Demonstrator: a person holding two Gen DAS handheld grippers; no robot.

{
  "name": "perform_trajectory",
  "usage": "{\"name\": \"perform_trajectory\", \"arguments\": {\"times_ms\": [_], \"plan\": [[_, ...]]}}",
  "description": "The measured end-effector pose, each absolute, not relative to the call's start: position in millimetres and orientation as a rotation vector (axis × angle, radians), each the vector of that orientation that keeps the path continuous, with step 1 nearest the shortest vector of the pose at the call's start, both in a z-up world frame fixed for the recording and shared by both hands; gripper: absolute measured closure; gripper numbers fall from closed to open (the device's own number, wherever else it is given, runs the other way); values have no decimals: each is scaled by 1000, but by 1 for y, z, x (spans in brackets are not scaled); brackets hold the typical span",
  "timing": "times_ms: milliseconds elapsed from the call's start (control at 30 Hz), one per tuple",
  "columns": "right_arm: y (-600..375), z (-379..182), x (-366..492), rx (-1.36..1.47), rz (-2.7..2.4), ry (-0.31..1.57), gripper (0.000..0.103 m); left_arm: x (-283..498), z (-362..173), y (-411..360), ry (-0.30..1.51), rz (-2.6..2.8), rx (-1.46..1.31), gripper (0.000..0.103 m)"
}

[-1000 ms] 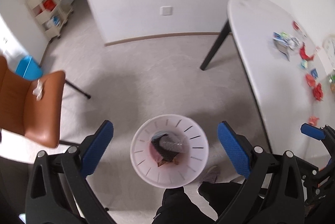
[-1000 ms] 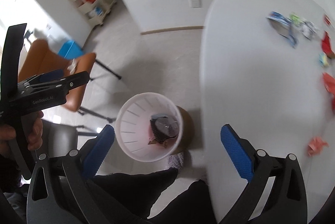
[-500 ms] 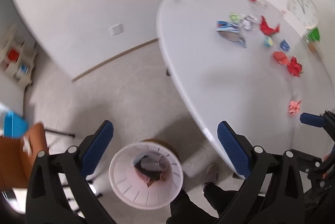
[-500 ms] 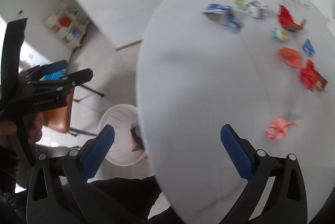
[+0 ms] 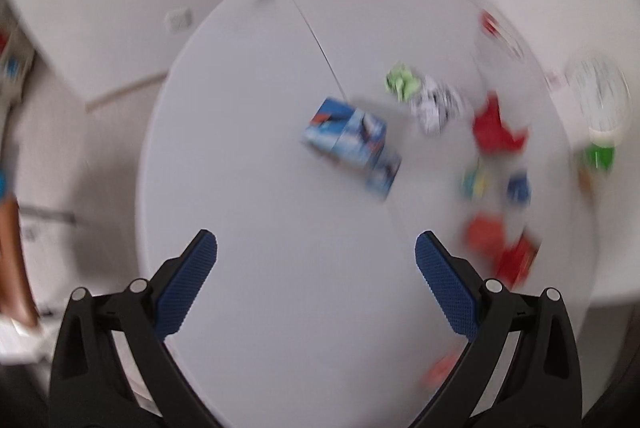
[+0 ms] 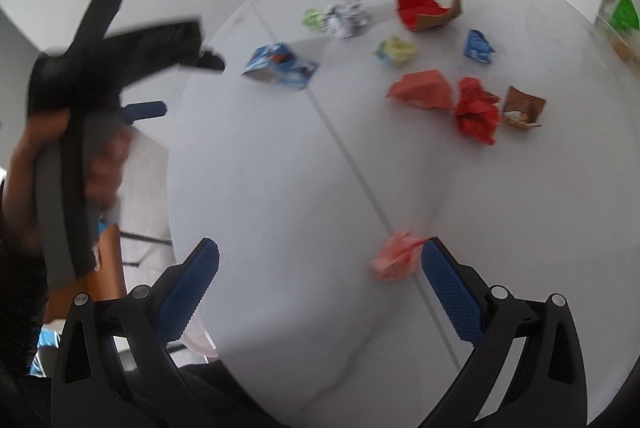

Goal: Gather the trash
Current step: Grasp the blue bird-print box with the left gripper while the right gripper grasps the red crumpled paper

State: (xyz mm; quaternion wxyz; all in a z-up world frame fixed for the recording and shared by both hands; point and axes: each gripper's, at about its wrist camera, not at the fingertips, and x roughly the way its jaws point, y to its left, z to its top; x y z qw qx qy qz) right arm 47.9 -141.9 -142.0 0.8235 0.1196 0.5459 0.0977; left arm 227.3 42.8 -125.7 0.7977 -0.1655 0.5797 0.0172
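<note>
Both tools hang over the white table (image 6: 280, 187) with nothing in them: the right hand-held gripper (image 6: 320, 268) has its blue pads spread wide, and the left hand-held gripper (image 5: 316, 260) is spread just as wide. The trash lies scattered across the far right half of the table, with the pink crumpled paper (image 6: 394, 256) nearest, touching or just beside the right tool's right pad. That closeness is the likeliest trouble: a sideways approach could nudge the light wad away instead of trapping it, and a shallow pinch might pull off only a loose fold. The blue carton (image 5: 352, 143) is open-ended and could crush or skid on the smooth top. The left view is badly smeared, so the far pieces read only as colour patches. The bin is almost wholly hidden under the near left table edge.
</note>
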Motion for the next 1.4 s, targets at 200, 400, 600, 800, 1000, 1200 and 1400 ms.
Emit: {"name": "perform_trajectory", "arguments": {"times_ms": [200, 400, 600, 800, 1000, 1200, 1400], "plan": [[-179, -150, 60, 331, 203, 1136, 3, 287, -153, 18, 1284, 300, -544, 8], [-215, -157, 73, 352, 217, 1128, 3, 317, -183, -4, 1308, 470, -584, 8], [-243, -164, 81, 352, 222, 1118, 3, 320, -203, -14, 1329, 546, -652, 26], [-265, -171, 87, 313, 224, 1108, 3, 313, -204, -19, 1312, 507, -628, 53], [-285, -180, 86, 274, 222, 1111, 3, 299, -197, -17, 1299, 410, -606, 56], [-278, -176, 92, 138, 307, 1078, 3, 266, -172, -23, 1285, 221, -481, 56], [-266, -180, 123, 36, 440, 1049, 18, 209, -135, -42, 1258, 26, -272, 56]]}}
